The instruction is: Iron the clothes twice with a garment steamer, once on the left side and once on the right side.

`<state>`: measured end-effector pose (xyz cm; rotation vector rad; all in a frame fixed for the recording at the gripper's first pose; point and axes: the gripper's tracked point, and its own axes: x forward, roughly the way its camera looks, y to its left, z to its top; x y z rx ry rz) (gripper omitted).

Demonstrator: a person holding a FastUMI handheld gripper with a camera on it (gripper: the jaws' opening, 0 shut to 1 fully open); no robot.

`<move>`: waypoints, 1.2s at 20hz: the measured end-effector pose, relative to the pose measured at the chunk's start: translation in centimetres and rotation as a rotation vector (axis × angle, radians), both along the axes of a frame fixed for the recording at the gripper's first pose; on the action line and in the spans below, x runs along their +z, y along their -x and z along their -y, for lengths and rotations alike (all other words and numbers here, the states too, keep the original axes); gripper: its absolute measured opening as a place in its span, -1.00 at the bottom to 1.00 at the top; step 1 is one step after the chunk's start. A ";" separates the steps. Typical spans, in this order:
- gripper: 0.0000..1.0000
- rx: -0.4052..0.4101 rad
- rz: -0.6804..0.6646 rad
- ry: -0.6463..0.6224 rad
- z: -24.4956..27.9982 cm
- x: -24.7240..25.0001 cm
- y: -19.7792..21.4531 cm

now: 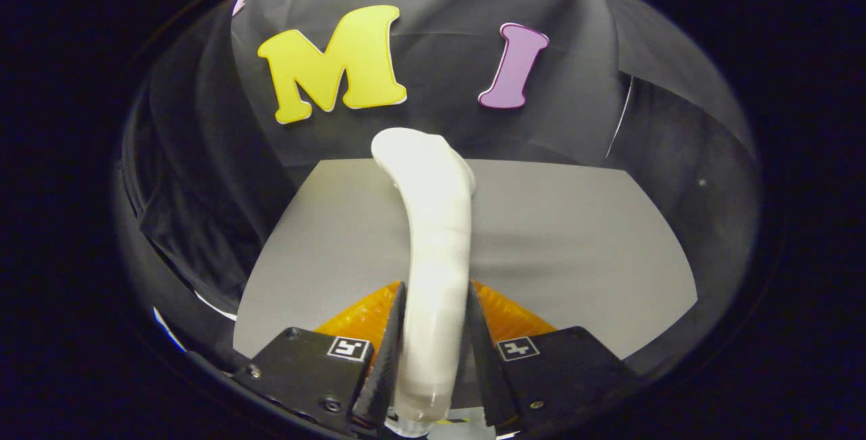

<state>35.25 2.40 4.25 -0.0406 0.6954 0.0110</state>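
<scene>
Gripper view: the gripper (pixel 436 332) sits at the bottom centre of the frame, its two fingers (pixel 389 352) pressed against either side of the white garment steamer (pixel 433 223), so the claw is clamped on its handle. The steamer runs upward from between the fingers through the middle of the frame, curving slightly left, with its rounded head ending just above the far edge of the grey table (pixel 575 244). An orange textured piece (pixel 504 311) lies flat on the table directly behind the fingers, showing on both sides of the handle. The black cloth wall (pixel 203 210) rises beyond the table across the upper half of the frame
</scene>
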 end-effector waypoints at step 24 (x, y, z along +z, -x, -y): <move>-0.35 -0.048 0.614 -0.145 -9.1 19.2 12.4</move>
